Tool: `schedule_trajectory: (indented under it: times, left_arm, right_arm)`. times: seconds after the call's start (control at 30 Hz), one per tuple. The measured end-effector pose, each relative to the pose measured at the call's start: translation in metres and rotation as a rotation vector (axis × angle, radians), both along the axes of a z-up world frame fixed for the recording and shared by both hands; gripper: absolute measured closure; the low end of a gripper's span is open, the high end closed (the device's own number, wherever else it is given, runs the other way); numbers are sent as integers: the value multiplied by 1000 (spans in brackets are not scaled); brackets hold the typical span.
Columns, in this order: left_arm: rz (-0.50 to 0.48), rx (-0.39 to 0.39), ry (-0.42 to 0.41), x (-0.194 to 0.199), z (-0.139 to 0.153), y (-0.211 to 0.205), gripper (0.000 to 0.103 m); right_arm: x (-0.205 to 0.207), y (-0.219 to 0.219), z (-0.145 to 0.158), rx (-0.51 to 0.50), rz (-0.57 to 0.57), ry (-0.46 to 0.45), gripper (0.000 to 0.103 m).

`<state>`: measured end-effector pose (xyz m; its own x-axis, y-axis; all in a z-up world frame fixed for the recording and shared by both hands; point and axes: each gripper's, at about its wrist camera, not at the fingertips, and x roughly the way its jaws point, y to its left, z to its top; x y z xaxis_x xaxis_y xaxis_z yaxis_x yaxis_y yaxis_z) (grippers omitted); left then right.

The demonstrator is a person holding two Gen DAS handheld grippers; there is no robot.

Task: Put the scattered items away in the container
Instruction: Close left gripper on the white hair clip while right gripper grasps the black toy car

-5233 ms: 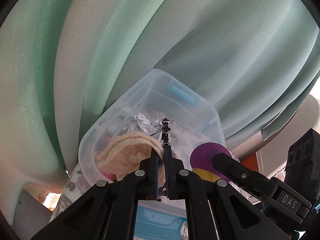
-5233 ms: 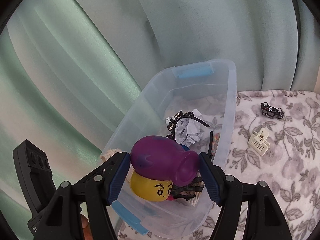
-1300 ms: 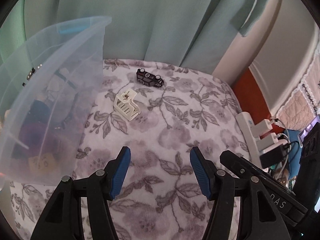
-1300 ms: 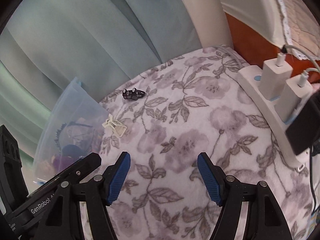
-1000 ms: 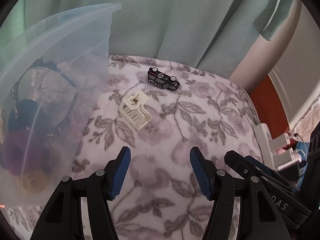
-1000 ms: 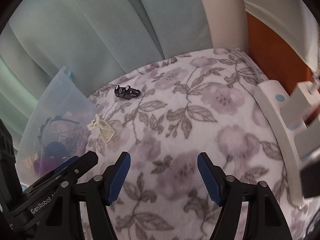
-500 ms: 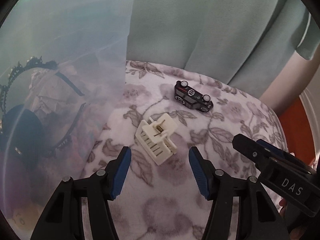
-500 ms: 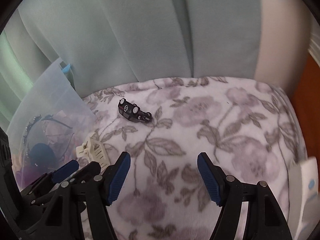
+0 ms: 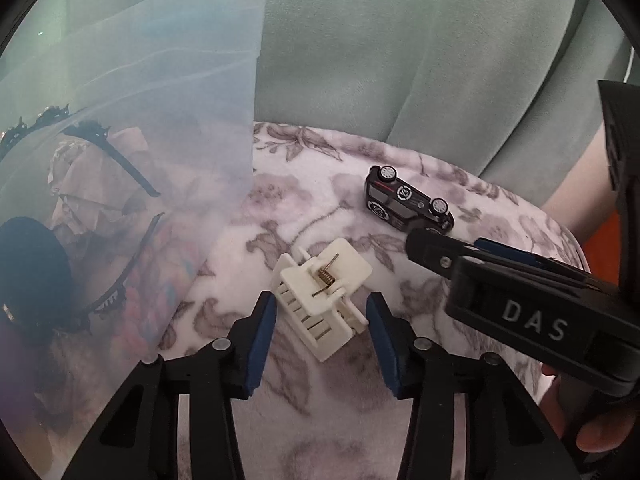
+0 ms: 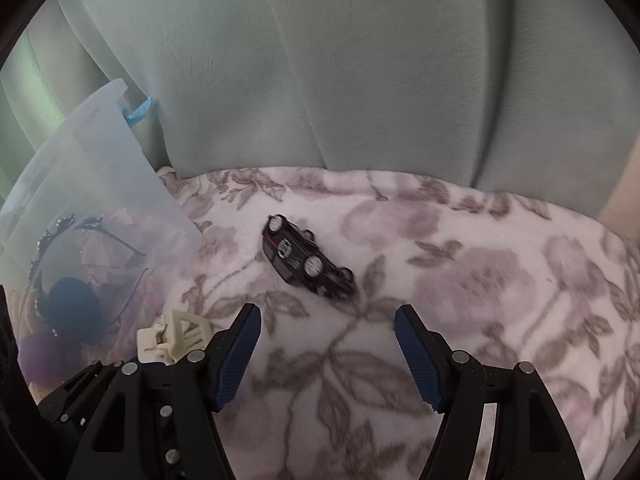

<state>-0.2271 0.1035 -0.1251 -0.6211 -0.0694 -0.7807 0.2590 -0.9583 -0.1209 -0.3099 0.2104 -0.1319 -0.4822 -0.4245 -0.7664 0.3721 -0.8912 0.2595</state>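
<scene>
A cream hair claw clip [image 9: 320, 300] lies on the flowered blanket [image 9: 320, 208], and my left gripper [image 9: 320, 316] straddles its near half. The jaws are closing, with a small gap left on each side of the clip. A black toy car [image 9: 408, 202] lies on its roof beyond the clip. In the right wrist view the car [image 10: 306, 260] sits just ahead of my right gripper [image 10: 326, 332], which stands open with nothing between its fingers. The clip [image 10: 172, 338] shows at that view's lower left. The clear plastic bin [image 9: 132, 128] stands to the left.
The bin [image 10: 92, 168] holds a black headband, crumpled paper and a purple toy. Pale green curtains [image 10: 360, 64] hang behind the blanket [image 10: 480, 280]. My right gripper's body [image 9: 520, 308] crosses the left wrist view at the right, a person's fingers beneath it.
My left gripper has come down and forward onto the claw clip, and its jaws have narrowed around it. The right gripper has swung left toward the toy car, which now sits closer.
</scene>
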Motion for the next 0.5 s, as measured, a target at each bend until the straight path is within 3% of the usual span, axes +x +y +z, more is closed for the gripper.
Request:
schedule_trajectory:
  times: [0.33,0.5]
  left_arm:
    - [-2,-6,50,-6,-2,-3,61]
    - [-3,1,59,-16,-3,-6,61]
  right_arm:
    - [-20,-21,-8,0,61,30,31]
    - [-27,-29,-11,15,76,44,39]
